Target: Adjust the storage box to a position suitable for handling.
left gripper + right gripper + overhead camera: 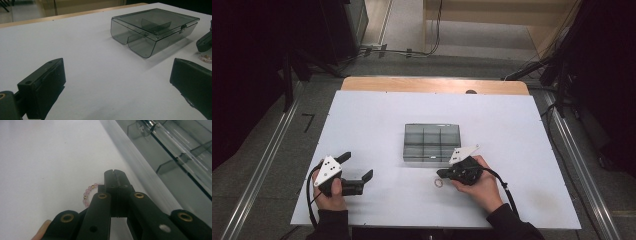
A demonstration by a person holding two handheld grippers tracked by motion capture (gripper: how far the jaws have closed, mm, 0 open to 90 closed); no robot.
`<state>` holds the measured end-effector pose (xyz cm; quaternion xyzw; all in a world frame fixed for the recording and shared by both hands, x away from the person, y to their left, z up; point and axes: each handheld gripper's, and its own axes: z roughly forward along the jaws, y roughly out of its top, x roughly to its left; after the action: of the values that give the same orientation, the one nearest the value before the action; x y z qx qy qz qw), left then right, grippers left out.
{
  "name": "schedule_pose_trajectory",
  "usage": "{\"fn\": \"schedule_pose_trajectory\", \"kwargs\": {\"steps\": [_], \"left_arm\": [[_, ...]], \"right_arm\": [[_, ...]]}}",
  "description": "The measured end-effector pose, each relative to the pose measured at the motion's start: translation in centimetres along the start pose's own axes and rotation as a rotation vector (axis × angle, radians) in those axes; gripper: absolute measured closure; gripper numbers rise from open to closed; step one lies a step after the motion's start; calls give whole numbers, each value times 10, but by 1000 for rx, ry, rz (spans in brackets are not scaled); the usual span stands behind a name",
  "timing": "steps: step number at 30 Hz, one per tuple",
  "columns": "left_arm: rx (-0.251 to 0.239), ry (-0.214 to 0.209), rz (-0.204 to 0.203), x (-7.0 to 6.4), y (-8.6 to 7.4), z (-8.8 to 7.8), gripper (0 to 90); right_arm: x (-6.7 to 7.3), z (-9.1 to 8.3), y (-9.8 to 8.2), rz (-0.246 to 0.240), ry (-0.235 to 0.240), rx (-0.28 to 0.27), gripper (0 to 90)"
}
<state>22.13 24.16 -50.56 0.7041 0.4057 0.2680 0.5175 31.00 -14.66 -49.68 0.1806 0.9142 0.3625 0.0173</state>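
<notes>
A small bracelet (439,183) of pink and gold beads lies on the white table (377,125), in front of a closed smoky-clear compartment box (431,142). My right gripper (440,173) is low over the table with its jaws pressed together, tips at the bracelet's far edge. In the right gripper view the bracelet (88,192) curves out from behind the left side of the shut jaws of my right gripper (115,172); whether a bead is pinched I cannot tell. My left gripper (359,166) rests at the front left, open and empty.
The box (155,27) has a latch on its front and dividers inside; its side (175,152) runs close along the right gripper. The right gripper's tip (205,42) hovers over the bracelet (206,58). A wooden strip (432,85) borders the table's far edge.
</notes>
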Motion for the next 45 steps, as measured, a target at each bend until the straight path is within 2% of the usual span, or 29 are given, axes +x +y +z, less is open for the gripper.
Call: {"fn": "schedule_pose_trajectory", "kwargs": {"steps": [6,10,21,24,30,37,44,45], "left_arm": [[1,-1,0,0,0,0,2],[3,0,1,0,0,0,2],[0,-2,-4,0,0,0,2],[2,-2,-4,0,0,0,2],[-1,-3,-6,1,0,0,2],[-2,-3,-7,1,0,0,2],[-1,-4,-7,1,0,0,2],[-1,-4,-7,1,0,0,2]], "right_arm": [[-2,7,-1,8,0,9,886],[-2,8,-1,-9,-1,3,886],[4,9,-2,-68,72,15,886],[6,9,-2,-78,79,19,886],[11,9,-2,-91,105,23,886],[18,8,-5,-81,109,28,887],[20,1,-6,-70,100,-19,886],[20,-3,-5,-66,95,-41,885]]}}
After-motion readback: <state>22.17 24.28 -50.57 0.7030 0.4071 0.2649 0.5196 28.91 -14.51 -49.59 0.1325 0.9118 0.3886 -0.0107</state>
